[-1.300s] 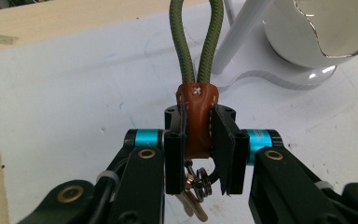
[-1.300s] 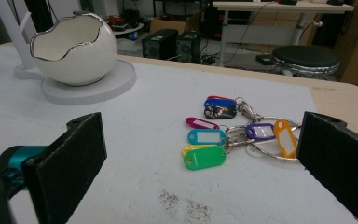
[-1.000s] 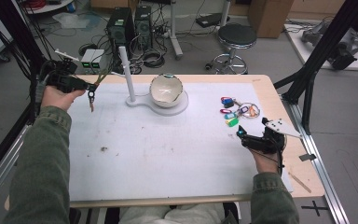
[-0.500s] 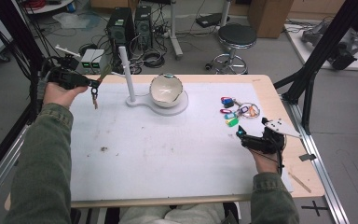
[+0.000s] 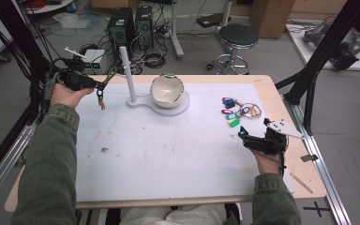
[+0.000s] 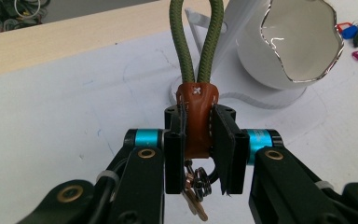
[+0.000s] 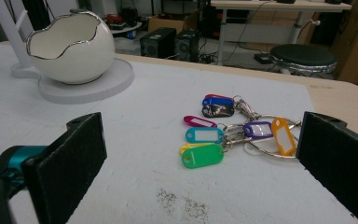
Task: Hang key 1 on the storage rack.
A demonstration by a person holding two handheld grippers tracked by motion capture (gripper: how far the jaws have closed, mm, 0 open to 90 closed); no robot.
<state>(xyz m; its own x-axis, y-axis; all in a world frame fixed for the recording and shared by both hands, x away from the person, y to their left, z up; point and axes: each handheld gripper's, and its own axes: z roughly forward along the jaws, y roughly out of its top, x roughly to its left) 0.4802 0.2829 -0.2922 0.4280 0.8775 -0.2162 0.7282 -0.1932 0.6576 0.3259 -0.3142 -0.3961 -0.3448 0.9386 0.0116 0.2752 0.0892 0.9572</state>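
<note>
High view: the left gripper (image 5: 98, 85) holds a key fob (image 5: 101, 96) in the air over the desk's (image 5: 168, 154) far left corner, near the post (image 5: 127, 75); hanging it seems the step left.

Left gripper view: the jaws pinch the fob's brown leather, the green loop (image 6: 196, 42) points away along them, and the keys (image 6: 196, 189) hang below.

Right gripper view: the jaws are spread and empty, before the tagged keys (image 7: 235, 128).

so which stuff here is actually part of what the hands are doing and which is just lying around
In play:
- left gripper, shut on the brown leather keychain with its green cord loop
- white post stand and egg-shaped bowl, likely where it goes
- right gripper, open, facing the coloured key tags

Lying about:
- stool
- computer towers
- wooden stick
</note>
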